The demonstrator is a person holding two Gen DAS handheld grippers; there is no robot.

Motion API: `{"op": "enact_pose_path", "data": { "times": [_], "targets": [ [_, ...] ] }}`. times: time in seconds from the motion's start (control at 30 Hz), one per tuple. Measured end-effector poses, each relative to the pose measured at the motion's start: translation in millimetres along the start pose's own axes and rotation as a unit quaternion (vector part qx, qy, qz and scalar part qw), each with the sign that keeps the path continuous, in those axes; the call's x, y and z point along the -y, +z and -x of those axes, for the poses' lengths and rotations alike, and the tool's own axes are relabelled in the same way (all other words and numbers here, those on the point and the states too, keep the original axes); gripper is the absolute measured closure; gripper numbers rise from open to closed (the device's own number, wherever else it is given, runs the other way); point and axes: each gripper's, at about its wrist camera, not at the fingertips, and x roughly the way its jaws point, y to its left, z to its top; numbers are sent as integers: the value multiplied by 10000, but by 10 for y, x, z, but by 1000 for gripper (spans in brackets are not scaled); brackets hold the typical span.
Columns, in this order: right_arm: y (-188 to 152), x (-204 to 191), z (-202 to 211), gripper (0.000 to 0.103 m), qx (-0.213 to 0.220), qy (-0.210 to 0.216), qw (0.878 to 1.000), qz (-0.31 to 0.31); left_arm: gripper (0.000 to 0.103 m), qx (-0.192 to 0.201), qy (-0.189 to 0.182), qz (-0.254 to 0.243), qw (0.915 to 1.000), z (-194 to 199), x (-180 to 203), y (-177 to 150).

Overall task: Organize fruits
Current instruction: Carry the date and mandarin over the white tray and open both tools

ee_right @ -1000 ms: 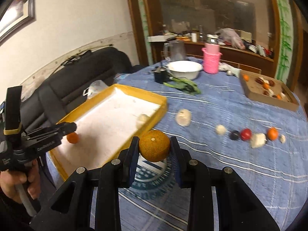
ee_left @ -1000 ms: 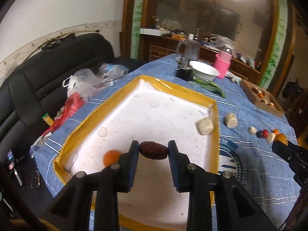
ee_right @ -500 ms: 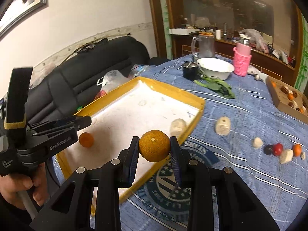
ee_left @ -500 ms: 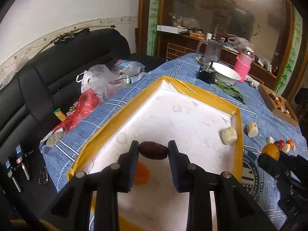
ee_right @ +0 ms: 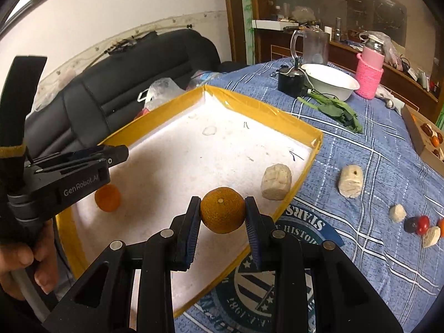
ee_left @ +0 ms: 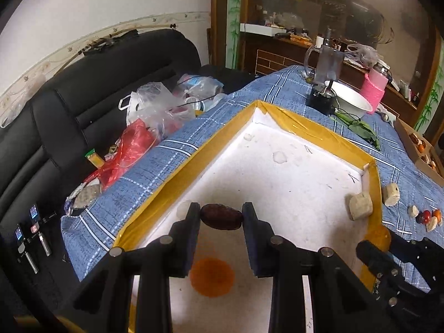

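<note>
A: Nearest on the left side?
B: Left gripper [ee_left: 221, 219], clenched on a dark brown date [ee_left: 221, 217], above the near part of the white tray with yellow rim [ee_left: 177, 174]. Below it, inside the tray, a small orange fruit [ee_left: 212, 277].

A: And on the right side?
B: Right gripper [ee_right: 222, 212], clenched on a round brownish-orange citrus [ee_right: 222, 210], above the tray's near right edge.

A: A little farther?
B: A pale beige chunk [ee_right: 276, 181] inside the tray, close to its right wall. Just outside that wall, on the blue checked cloth [ee_right: 374, 166], a second pale chunk [ee_right: 351, 181].

A: More to the right?
B: A small group on the cloth: a little pale piece [ee_right: 397, 213], a dark fruit [ee_right: 410, 224], a red fruit [ee_right: 423, 223].

A: At the far end?
B: Green leaves [ee_right: 335, 111], a white bowl [ee_right: 330, 82], a pink knitted cup [ee_right: 370, 73]. At the right edge, a cardboard box [ee_right: 419, 136] with more fruits.
</note>
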Motion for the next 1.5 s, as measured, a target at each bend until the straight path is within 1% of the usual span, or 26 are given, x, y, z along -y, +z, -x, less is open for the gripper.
{"op": "enact_pose_path", "data": {
  "times": [0.3,0.53,0.63,0.87,0.9,0.93,0.97,1.0,1.03,1.07,1.1,1.13,1.23,1.27,1.33,1.43,1.5],
  "targets": [
    [55,-56,-158,73,-147,-50,9997,210,70,-110,116,0,9999,-113,-8,20],
    [43,-67,-272,73,-263,-93,9993,256,70,-230,160,3,9996,-209,-2,14],
    [34,-69,-327,73,-334,-100,9990,271,69,-341,170,-17,9993,-251,6,10],
    [7,-75,-368,72,-402,-144,9985,348,69,-463,219,73,9987,-271,-17,-4],
    [4,-70,-361,70,-401,-146,9985,350,65,-481,195,72,9986,-273,-18,-4],
    [-1,-59,-350,63,-401,-136,9986,327,53,-456,200,63,9987,-257,-18,-9],
    [-5,-52,-340,63,-386,-104,9987,318,45,-401,234,63,9989,-239,-19,-7],
    [-9,-48,-327,63,-368,-94,9988,312,33,-300,299,64,9991,-200,-20,-8],
    [-13,-44,-308,61,-341,-84,9989,301,31,-174,333,66,9993,-152,-23,-9],
    [-18,-45,-282,56,-311,-43,9991,288,31,-54,335,69,9994,-97,-23,-11],
    [-18,-46,-257,53,-279,-3,9992,292,28,-7,324,65,9995,-63,-27,-9],
    [-26,-54,-218,49,-233,15,9993,303,27,19,322,55,9995,-30,-26,-8],
    [-58,-40,-72,42,-83,19,9996,256,25,214,373,20,9991,96,-20,-8],
    [-72,-12,-6,37,-6,47,9998,188,25,261,384,14,9989,132,-17,-8],
    [-108,55,115,30,120,30,9999,80,23,364,359,19,9987,213,-3,-6],
    [-191,197,284,27,233,-123,9996,-104,20,592,351,1,9976,340,61,-4],
    [-269,337,415,26,317,-166,9989,-291,20,697,280,-60,9972,422,142,-10]
  ]
}}
